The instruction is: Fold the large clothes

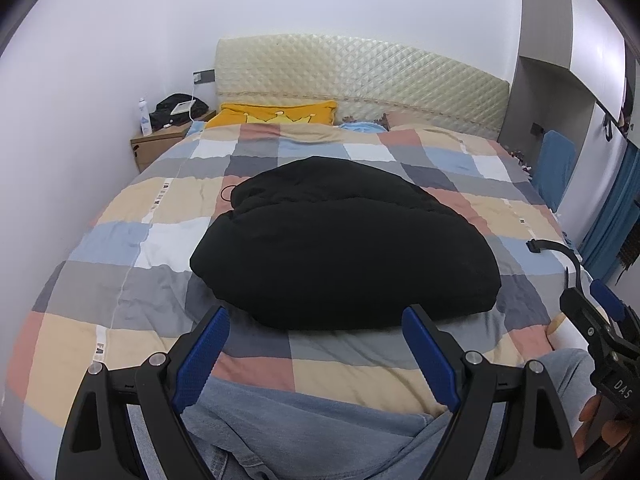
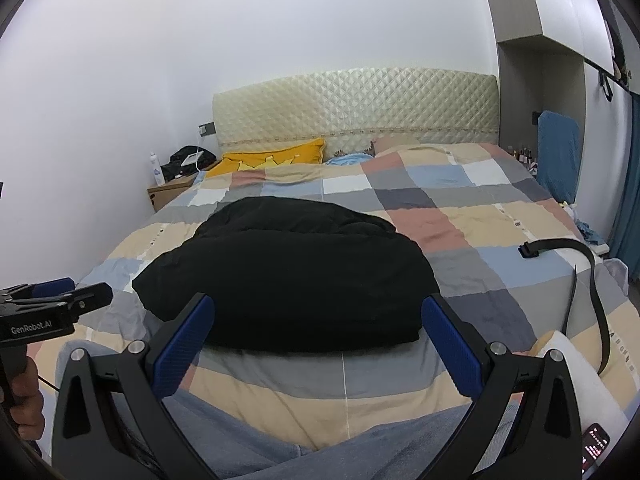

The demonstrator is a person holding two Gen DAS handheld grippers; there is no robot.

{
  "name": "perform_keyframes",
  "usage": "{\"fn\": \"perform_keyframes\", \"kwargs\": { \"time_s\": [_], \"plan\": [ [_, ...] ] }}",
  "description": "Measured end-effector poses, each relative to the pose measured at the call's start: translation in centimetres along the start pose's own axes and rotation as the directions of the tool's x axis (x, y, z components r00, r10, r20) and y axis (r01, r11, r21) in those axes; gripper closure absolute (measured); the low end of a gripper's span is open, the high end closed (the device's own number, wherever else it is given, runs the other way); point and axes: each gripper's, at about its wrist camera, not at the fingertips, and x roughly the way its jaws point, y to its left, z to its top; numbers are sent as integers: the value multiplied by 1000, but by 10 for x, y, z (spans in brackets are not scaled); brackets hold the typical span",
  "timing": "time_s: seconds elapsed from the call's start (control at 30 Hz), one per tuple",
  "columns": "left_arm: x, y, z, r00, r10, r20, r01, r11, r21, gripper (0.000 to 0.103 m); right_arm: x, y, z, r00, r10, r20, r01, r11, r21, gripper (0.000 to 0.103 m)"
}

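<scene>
Fabric is what you are facing: a bulky black garment, folded into a thick rounded bundle (image 1: pixel 344 248) (image 2: pixel 288 276), is lying on the checked quilt of beige, grey, blue and pink squares (image 1: pixel 120 240) (image 2: pixel 480 240) that is covering the bed. Taking that bundle as your landmark, you are holding the left gripper (image 1: pixel 316 320) just short of its near edge, with the blue-padded fingers (image 1: pixel 204 352) standing wide apart and nothing between them. You are holding the right gripper (image 2: pixel 318 308) at the same near edge, toward the bundle's right half, and its blue pads (image 2: pixel 448 344) are likewise spread wide and gripping nothing. Neither tool is touching the black cloth. Below both grippers, nearer to you than the bundle, a grey-blue soft fabric (image 1: pixel 304 432) (image 2: pixel 360 440) is filling the bottom of each view. To the right of the bundle, well apart from it, a black strap with a buckle end (image 2: pixel 568 248) (image 1: pixel 548 246) is curving across the quilt. Beyond the bundle, a yellow pillow with a pale crown pattern (image 1: pixel 280 114) (image 2: pixel 272 158) is leaning against the cream quilted headboard (image 1: pixel 360 76) (image 2: pixel 360 108). Beyond and left of the bundle, a wooden bedside cabinet (image 1: pixel 156 144) (image 2: pixel 168 194) is carrying a white bottle (image 1: pixel 144 118) (image 2: pixel 157 170) and a black bag (image 1: pixel 180 108).
</scene>
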Motion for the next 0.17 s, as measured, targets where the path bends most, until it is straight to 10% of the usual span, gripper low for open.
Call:
{"fn": "perform_keyframes", "kwargs": {
  "time_s": [0.17],
  "plan": [
    [-3,0,-1,1000,-4,6,4,1000,0,15,-2,-3,0,1000,-8,0,8,1000,11,0]
  ]
}}
